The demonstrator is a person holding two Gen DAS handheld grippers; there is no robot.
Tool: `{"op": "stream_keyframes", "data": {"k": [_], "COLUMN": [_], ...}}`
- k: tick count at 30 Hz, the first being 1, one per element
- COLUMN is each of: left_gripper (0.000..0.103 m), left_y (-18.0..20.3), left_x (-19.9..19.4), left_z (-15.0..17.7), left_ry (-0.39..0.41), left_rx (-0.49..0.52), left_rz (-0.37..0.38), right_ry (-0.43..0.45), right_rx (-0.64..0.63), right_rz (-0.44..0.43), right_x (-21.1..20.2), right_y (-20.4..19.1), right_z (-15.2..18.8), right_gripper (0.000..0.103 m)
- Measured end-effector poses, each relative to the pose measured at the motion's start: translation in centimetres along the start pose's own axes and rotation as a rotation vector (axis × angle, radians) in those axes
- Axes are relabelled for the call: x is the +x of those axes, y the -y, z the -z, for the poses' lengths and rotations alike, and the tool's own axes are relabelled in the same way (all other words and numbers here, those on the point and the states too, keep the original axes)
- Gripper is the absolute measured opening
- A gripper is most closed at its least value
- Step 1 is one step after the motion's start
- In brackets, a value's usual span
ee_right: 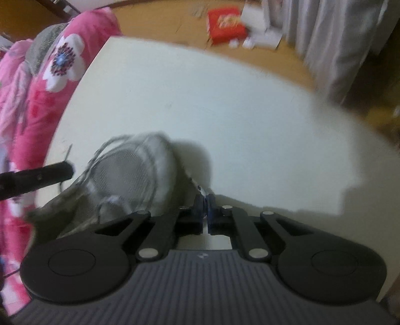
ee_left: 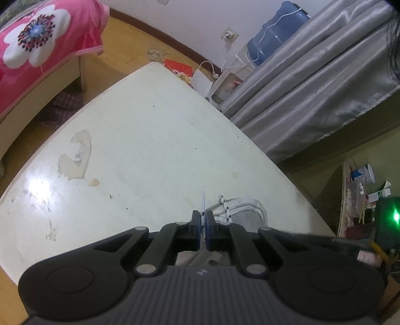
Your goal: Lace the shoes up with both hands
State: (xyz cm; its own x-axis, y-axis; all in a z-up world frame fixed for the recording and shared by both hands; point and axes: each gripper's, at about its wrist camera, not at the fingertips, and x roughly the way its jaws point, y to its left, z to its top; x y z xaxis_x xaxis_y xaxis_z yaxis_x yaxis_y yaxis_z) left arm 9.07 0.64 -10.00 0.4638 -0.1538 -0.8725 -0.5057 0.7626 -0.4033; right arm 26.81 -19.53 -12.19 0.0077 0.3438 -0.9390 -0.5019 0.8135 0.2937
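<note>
Between the blue pads of the left gripper [ee_left: 203, 220] runs a thin white shoelace [ee_left: 203, 200] flecked with dark dots; the jaws are clenched on it, and its stiff clear tip stands straight up above the fingertips. Just beyond and to the right of those fingers lies the shoe [ee_left: 246, 212], a single white sneaker with a mesh panel and stitched white trim, resting on the pale table [ee_left: 150, 150]. A short run of the speckled lace crosses its upper edge.

From the right wrist view, the right gripper [ee_right: 205, 200] is likewise pinched tight, a speckled lace end [ee_right: 202, 191] caught between its blue pads. The same sneaker [ee_right: 140, 170] sits just left of those fingers, blurred, its grey-white mesh toe rounded and loose lace strands looping over it. A dark finger of the left gripper [ee_right: 37, 176] reaches in from the left edge, beside the shoe.

One shoe is visible, with two grippers, each holding a lace end. The table's surface shows several chipped patches [ee_left: 75, 160]. Further out are one pink floral blanket [ee_left: 37, 42], one red packet [ee_right: 225, 21] on the wooden floor, grey curtains [ee_left: 325, 75] and one blue water bottle [ee_left: 277, 32].
</note>
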Motion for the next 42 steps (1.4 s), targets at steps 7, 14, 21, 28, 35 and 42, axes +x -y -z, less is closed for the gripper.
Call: {"op": "stream_keyframes", "data": {"k": [7, 14, 21, 28, 35, 42], "left_gripper": [0.004, 0.003, 0.003, 0.003, 0.003, 0.003], "left_y": [0.2, 0.6, 1.6, 1.1, -0.6, -2.9], "left_x": [0.0, -1.0, -3.2, -5.8, -8.6, -11.7], "left_z": [0.2, 0.2, 0.1, -0.2, -0.2, -0.1], "left_ry": [0.0, 0.037, 0.091, 0.15, 0.213, 0.271], "left_rx": [0.016, 0.034, 0.09, 0.073, 0.054, 0.05], "left_rz": [-0.006, -0.051, -0.07, -0.067, -0.101, -0.155], "right_ry": [0.181, 0.402, 0.33, 0.307, 0.338, 0.39], "right_rx": [0.035, -0.045, -0.07, -0.056, -0.058, -0.098], "right_rz": [0.03, -0.158, -0.218, -0.151, -0.086, -0.064], "right_x": [-1.3, -4.8, -3.7, -3.7, -4.0, -4.5], "right_y": [1.4, -0.3, -1.8, -1.9, -1.7, -2.7], "right_z": [-1.5, -2.0, -1.5, -0.5, 0.0, -0.1], "right_gripper": [0.001, 0.002, 0.002, 0.002, 0.002, 0.002]}}
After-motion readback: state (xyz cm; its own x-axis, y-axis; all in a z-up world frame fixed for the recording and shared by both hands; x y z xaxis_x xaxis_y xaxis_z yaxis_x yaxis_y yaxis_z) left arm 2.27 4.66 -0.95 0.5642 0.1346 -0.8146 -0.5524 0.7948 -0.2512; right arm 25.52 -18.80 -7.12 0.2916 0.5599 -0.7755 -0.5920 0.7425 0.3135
